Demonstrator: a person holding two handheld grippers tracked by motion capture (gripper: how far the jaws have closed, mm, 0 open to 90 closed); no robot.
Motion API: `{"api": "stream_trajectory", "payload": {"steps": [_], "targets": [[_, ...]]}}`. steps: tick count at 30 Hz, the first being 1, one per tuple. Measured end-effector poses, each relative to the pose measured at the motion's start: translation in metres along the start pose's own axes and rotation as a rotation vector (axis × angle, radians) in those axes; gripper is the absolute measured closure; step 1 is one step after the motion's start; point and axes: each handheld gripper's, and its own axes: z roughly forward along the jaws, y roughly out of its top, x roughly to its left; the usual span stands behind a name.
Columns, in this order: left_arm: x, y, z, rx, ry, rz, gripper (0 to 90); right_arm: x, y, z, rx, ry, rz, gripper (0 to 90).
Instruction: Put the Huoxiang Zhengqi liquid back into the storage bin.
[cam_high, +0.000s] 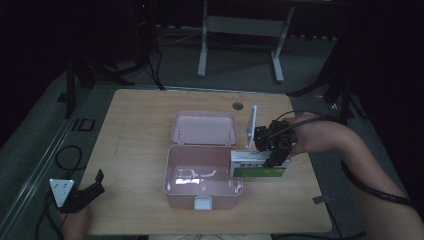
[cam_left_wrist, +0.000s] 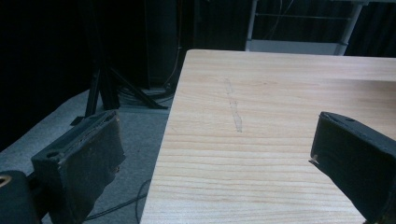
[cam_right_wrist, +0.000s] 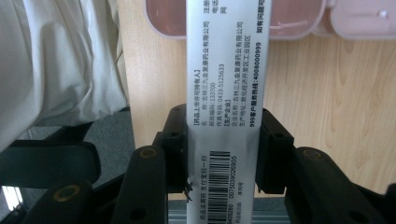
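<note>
An open pink box (cam_high: 200, 172) sits mid-table with its lid (cam_high: 204, 128) laid back flat. My right gripper (cam_high: 274, 150) is shut on a flat white and green medicine carton (cam_high: 256, 164), which hangs just at the box's right rim. In the right gripper view the carton (cam_right_wrist: 225, 93) runs up between the jaws, barcode side toward the camera, its far end over the pink box (cam_right_wrist: 289, 23). My left gripper (cam_high: 95, 186) rests open at the table's front left corner. Its fingers (cam_left_wrist: 84, 163) hold nothing above bare wood.
A second white carton (cam_high: 251, 126) stands on edge right of the lid. A round cable hole (cam_high: 237, 105) lies near the table's (cam_high: 140, 150) far edge. A piece of tape (cam_high: 320, 199) sticks at the front right. A white table frame (cam_high: 240, 30) stands beyond.
</note>
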Motion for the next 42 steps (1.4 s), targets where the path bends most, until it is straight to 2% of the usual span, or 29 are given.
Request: {"api": "stream_trajectory", "payload": {"steps": [1, 6, 9, 17, 18, 24, 28, 32, 37, 42], "targets": [[0.0, 0.0, 0.0, 0.0, 0.0, 0.0, 2.8, 0.001, 0.004, 0.001, 0.005, -0.005, -0.015, 62.0], [0.0, 0.0, 0.0, -0.002, 0.001, -0.002, 2.8, 0.001, 0.018, 0.004, -0.004, -0.001, -0.03, 62.0], [0.0, 0.0, 0.0, -0.002, 0.001, -0.003, 2.7, 0.003, 0.035, 0.004, -0.005, 0.004, -0.048, 62.0], [0.001, 0.0, 0.0, -0.002, -0.001, -0.005, 2.7, 0.005, 0.062, 0.007, -0.012, 0.009, -0.097, 62.0], [0.001, 0.0, 0.0, -0.002, -0.002, -0.005, 2.7, 0.005, 0.072, 0.007, -0.027, 0.012, -0.107, 62.0], [0.001, 0.0, 0.0, -0.002, -0.004, -0.005, 2.7, 0.004, 0.088, 0.011, -0.046, 0.017, -0.115, 62.1], [0.001, 0.0, 0.0, -0.003, -0.006, -0.005, 2.8, 0.002, 0.103, 0.02, -0.05, 0.031, -0.118, 62.1], [0.001, 0.0, 0.0, -0.003, -0.007, -0.005, 2.7, 0.002, 0.108, 0.027, -0.045, 0.041, -0.123, 62.1], [0.001, 0.0, 0.0, -0.003, -0.006, -0.005, 2.8, 0.002, 0.117, 0.045, -0.035, 0.058, -0.123, 62.1], [0.001, 0.0, 0.0, -0.001, -0.006, -0.005, 2.7, -0.002, 0.118, 0.068, -0.019, 0.069, -0.096, 62.1]]}}
